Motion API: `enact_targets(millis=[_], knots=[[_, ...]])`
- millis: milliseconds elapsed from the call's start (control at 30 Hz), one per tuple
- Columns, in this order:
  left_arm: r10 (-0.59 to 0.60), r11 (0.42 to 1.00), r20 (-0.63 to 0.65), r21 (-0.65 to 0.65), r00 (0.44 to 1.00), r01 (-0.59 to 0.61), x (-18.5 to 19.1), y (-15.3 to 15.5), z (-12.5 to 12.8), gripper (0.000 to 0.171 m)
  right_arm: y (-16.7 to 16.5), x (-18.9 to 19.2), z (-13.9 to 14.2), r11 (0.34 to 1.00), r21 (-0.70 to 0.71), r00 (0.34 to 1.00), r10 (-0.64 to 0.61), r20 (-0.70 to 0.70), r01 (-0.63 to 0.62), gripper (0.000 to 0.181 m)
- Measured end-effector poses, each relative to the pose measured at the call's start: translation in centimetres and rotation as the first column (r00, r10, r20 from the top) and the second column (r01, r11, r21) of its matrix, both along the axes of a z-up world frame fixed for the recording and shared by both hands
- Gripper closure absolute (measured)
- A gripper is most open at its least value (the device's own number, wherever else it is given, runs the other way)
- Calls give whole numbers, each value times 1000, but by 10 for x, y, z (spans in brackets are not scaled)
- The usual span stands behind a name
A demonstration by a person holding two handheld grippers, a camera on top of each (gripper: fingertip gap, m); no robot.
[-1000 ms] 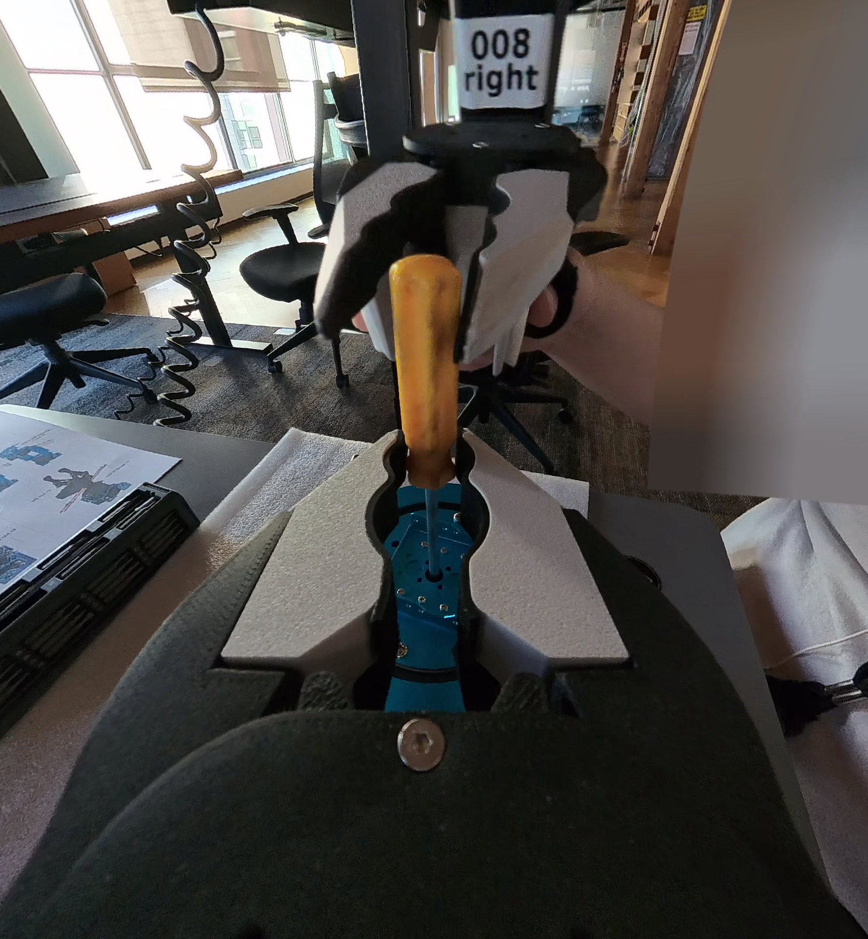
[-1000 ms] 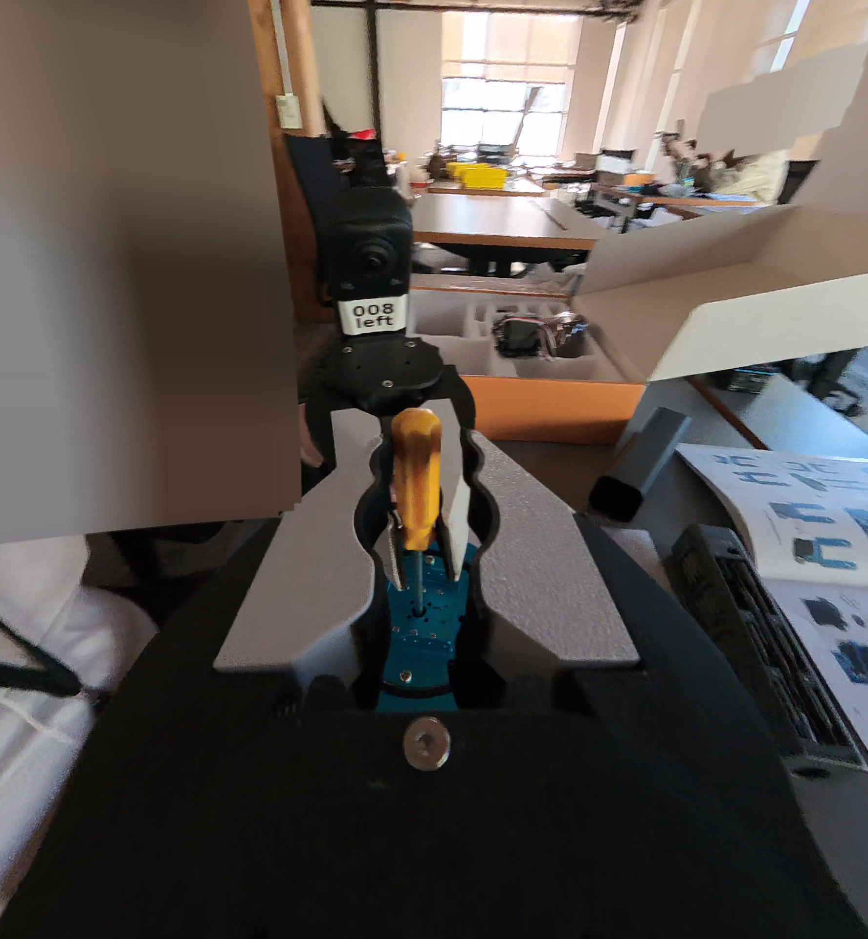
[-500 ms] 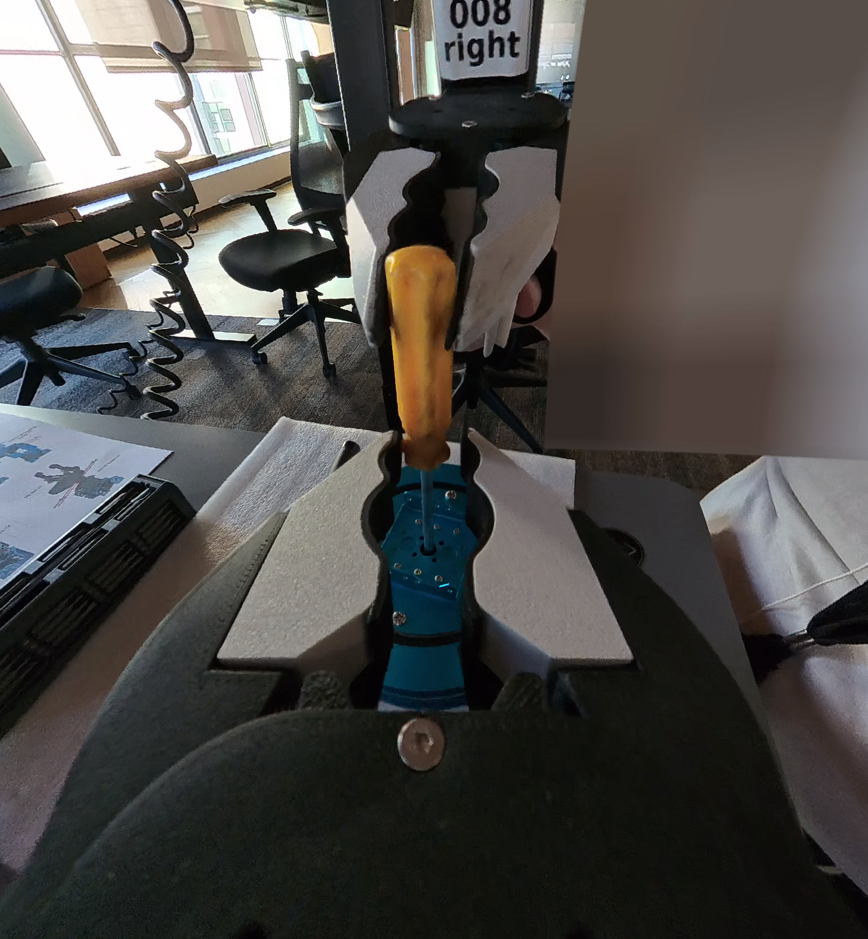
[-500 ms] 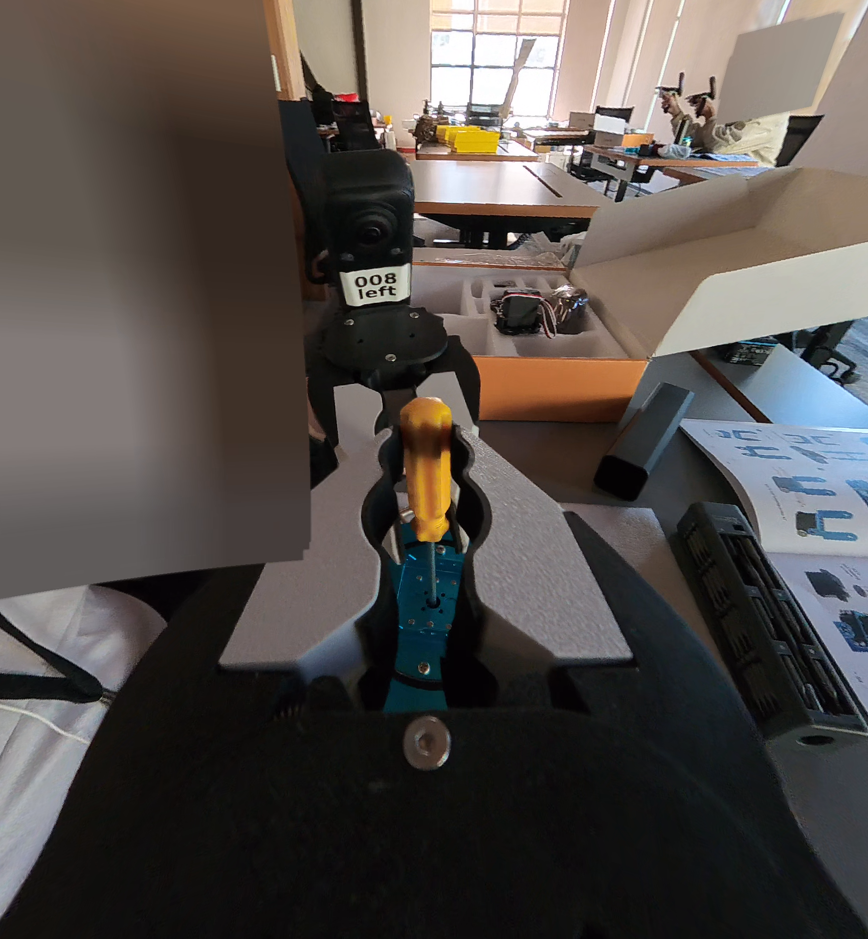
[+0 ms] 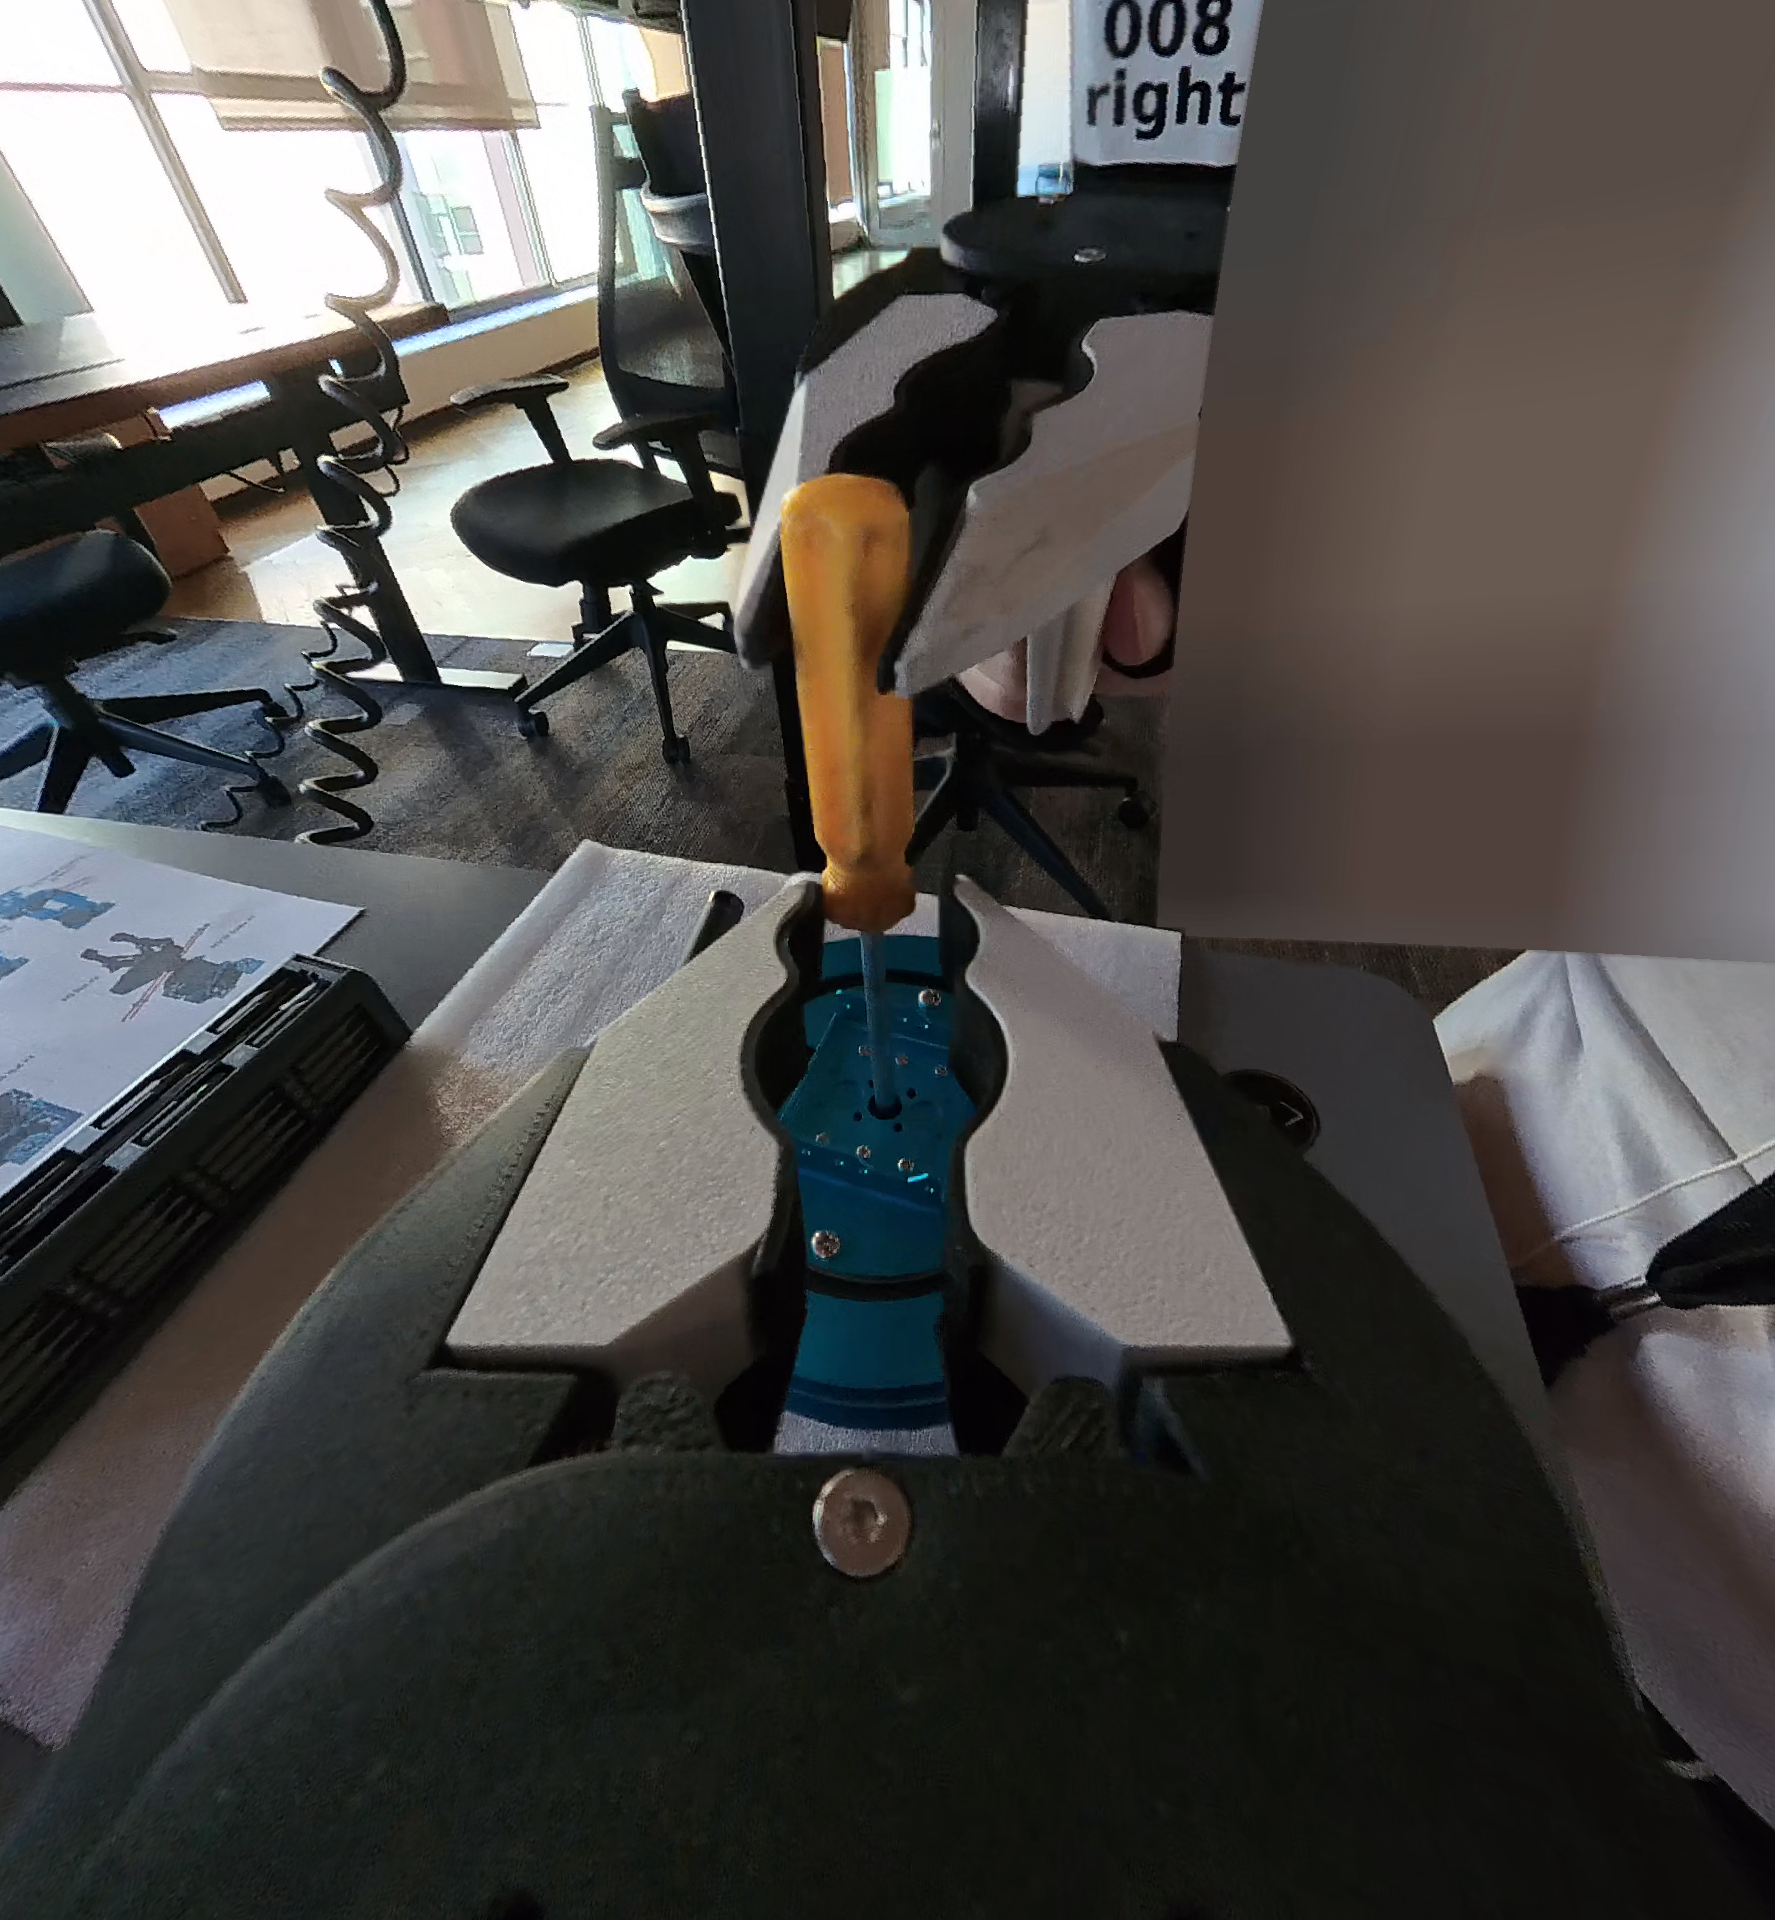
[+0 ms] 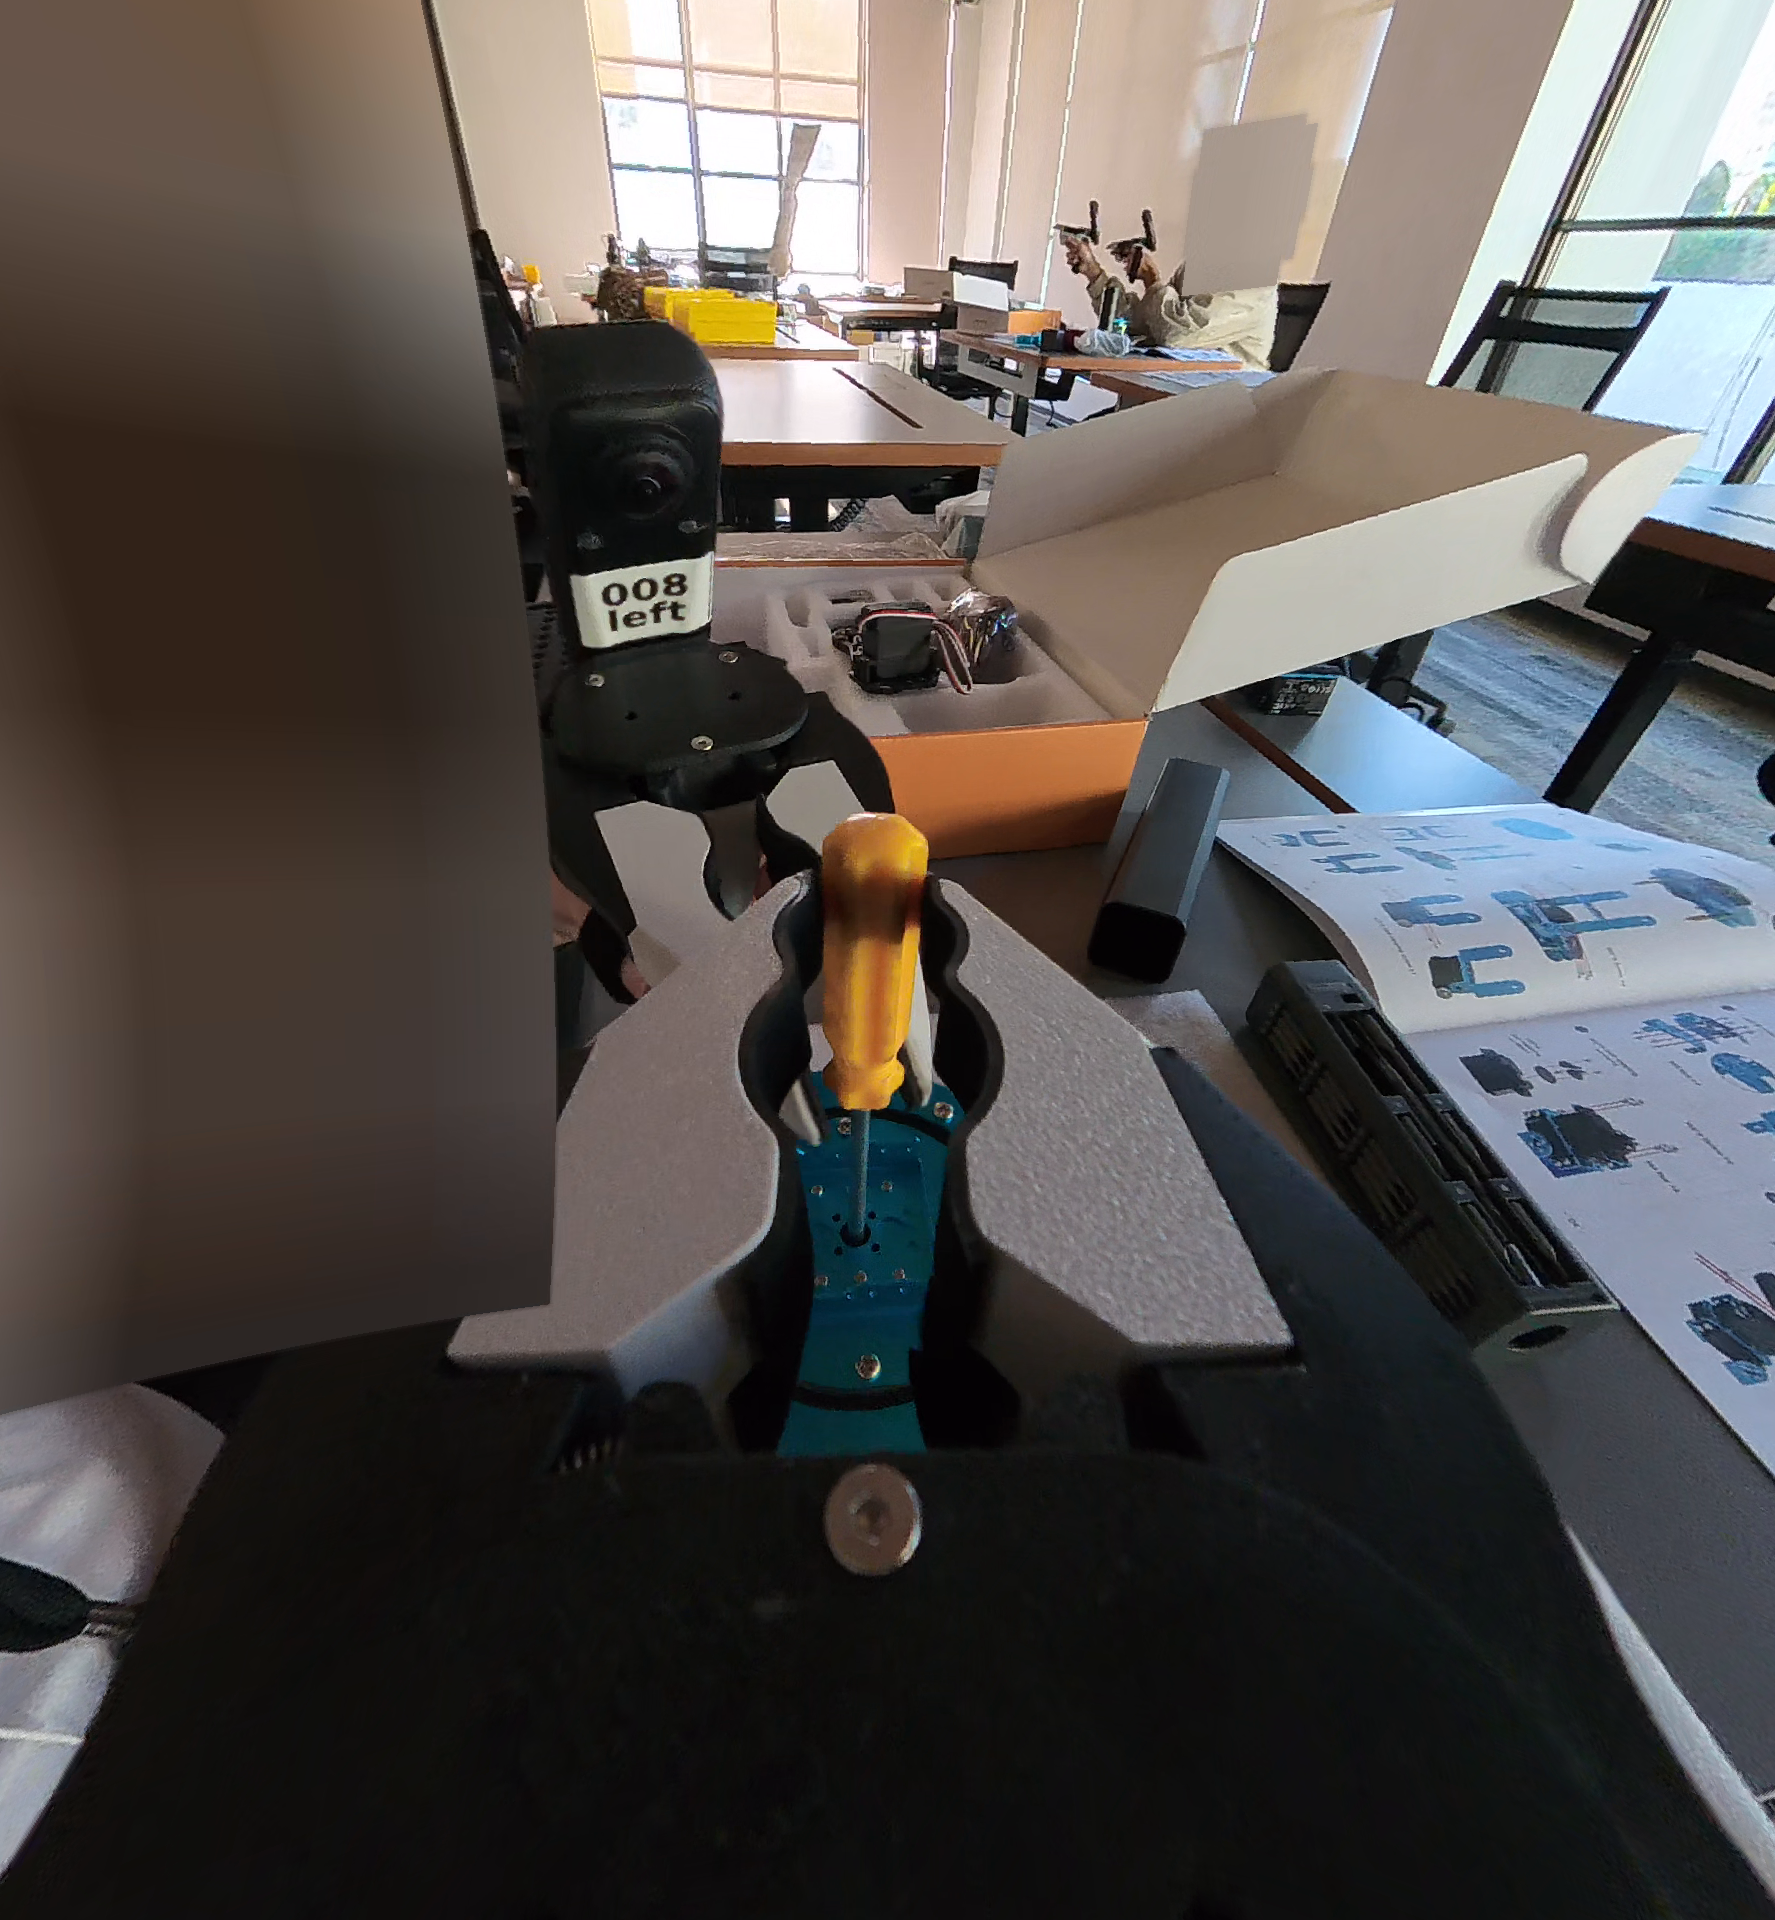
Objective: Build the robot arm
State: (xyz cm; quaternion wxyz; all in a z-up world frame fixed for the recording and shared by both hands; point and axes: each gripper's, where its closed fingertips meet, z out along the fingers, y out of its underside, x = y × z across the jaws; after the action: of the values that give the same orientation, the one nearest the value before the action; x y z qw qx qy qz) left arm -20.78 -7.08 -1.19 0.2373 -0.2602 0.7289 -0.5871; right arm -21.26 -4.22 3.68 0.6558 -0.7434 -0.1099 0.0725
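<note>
My left gripper (image 5: 878,904) is shut on a blue metal part (image 5: 867,1195) with many small holes and screws, and holds it over the desk. My right gripper (image 6: 872,899) is shut on the orange handle of a screwdriver (image 6: 872,966). The screwdriver stands upright and its thin shaft goes down into the centre hole of the blue part (image 6: 862,1257). In the left wrist view the right gripper (image 5: 841,623) grips the upper handle of the screwdriver (image 5: 847,707), tilted to the right. In the right wrist view the left gripper's body (image 6: 675,717) faces me from behind the screwdriver.
An open instruction booklet (image 6: 1589,987) and a black ribbed case (image 6: 1413,1143) lie beside the grippers. An orange box (image 6: 1008,769) with an open white lid holds parts, with a black tube (image 6: 1163,862) next to it. A white mat (image 5: 592,935) lies under the work. Office chairs (image 5: 592,520) stand beyond.
The right gripper has rolled around the screwdriver's axis while holding the handle, from leaning left to leaning right. The screwdriver tip stays in the blue part, which the left gripper still holds.
</note>
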Motion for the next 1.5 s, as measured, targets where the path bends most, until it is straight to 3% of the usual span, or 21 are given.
enact_targets(millis=[33,233,400,467,533,667,800,1000,1133,1233,1300,1400,1500], knots=[[5,1000,7,-12,1000,-5,1,0,1,153,0,1,0,1000,-1,1000,4,-10,-4,162],[20,999,15,-49,1000,-19,4,0,4,156,-2,3,0,1000,5,1000,8,-26,-8,163],[14,998,3,-62,1000,-14,4,1,4,156,0,10,-1,993,-23,988,120,92,-118,142],[12,998,3,-62,1000,-12,4,1,4,156,0,7,2,976,-35,974,216,67,-214,139],[11,998,5,-57,1000,-11,3,0,4,156,-3,-3,6,940,-31,940,340,28,-339,143],[11,999,8,-50,1000,-10,3,0,4,156,-3,-6,3,892,-62,894,444,-62,-447,165],[13,998,3,-56,1000,-13,4,1,4,156,-1,-4,2,907,-62,908,412,-81,-417,165],[17,999,6,-45,1000,-17,3,1,4,156,0,-2,2,986,-14,985,164,-61,-165,164],[14,999,6,-44,1000,-13,3,-1,4,156,-1,0,2,999,23,999,38,-20,-37,164],[16,999,6,-44,1000,-16,3,0,4,157,0,-1,3,992,11,992,129,-1,-129,164],[13,999,5,-45,1000,-13,3,-1,4,157,1,-1,3,977,-9,977,211,-33,-211,154],[18,999,5,-42,1000,-18,3,0,4,156,0,-6,2,943,-48,943,326,-70,-329,166],[19,999,5,-44,1000,-18,3,0,4,156,0,-6,1,939,-61,940,337,-47,-339,165]])
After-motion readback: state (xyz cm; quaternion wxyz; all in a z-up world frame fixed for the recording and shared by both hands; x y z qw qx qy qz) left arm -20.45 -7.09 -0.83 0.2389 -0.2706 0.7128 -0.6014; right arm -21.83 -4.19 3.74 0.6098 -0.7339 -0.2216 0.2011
